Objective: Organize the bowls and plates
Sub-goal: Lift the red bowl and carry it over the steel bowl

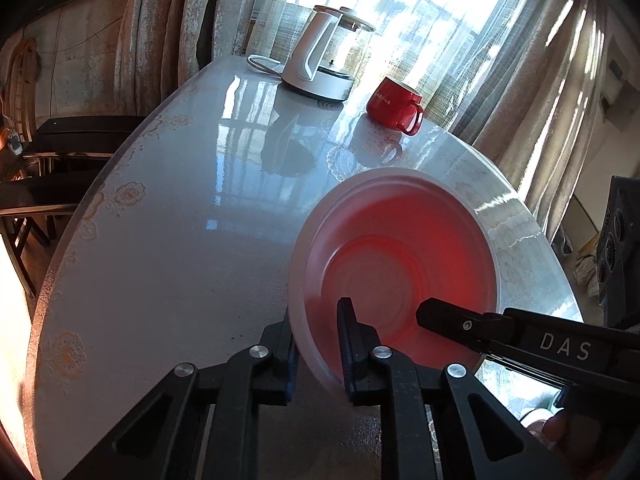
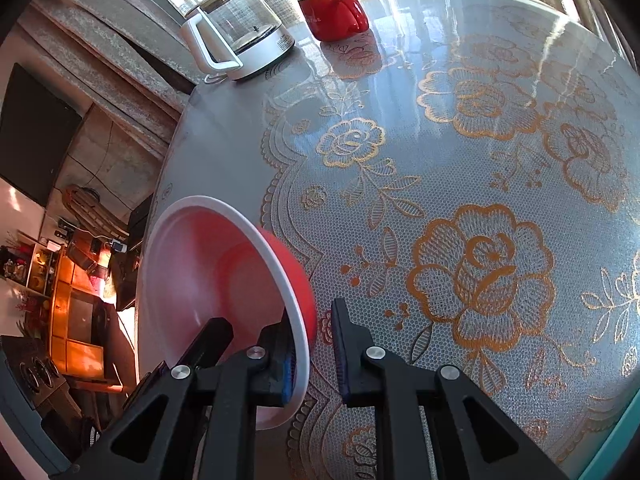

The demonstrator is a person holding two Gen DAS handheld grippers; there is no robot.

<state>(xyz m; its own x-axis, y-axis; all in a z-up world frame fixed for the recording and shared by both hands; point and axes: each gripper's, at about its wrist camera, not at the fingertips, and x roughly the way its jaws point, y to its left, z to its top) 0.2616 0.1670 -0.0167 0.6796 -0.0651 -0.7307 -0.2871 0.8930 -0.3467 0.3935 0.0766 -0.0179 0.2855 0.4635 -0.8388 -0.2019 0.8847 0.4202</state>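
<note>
A bowl [image 1: 400, 256], white inside with a red outside, is held tilted above the table; it also shows in the right wrist view [image 2: 208, 264]. My left gripper [image 1: 318, 344] straddles its near rim, one finger inside and one outside, with a gap on the rim. My right gripper [image 2: 312, 344] straddles the opposite rim the same way; its finger [image 1: 452, 320] reaches into the bowl in the left wrist view. I cannot tell which gripper bears the bowl.
A glass-topped round table [image 2: 460, 160] with a gold floral lace cloth. A white glass kettle [image 1: 320, 60] and a red mug [image 1: 394, 104] stand at the far edge by curtains; both also show in the right wrist view, kettle [image 2: 240, 28] and mug [image 2: 334, 10]. Dark chairs [image 1: 52, 160] at left.
</note>
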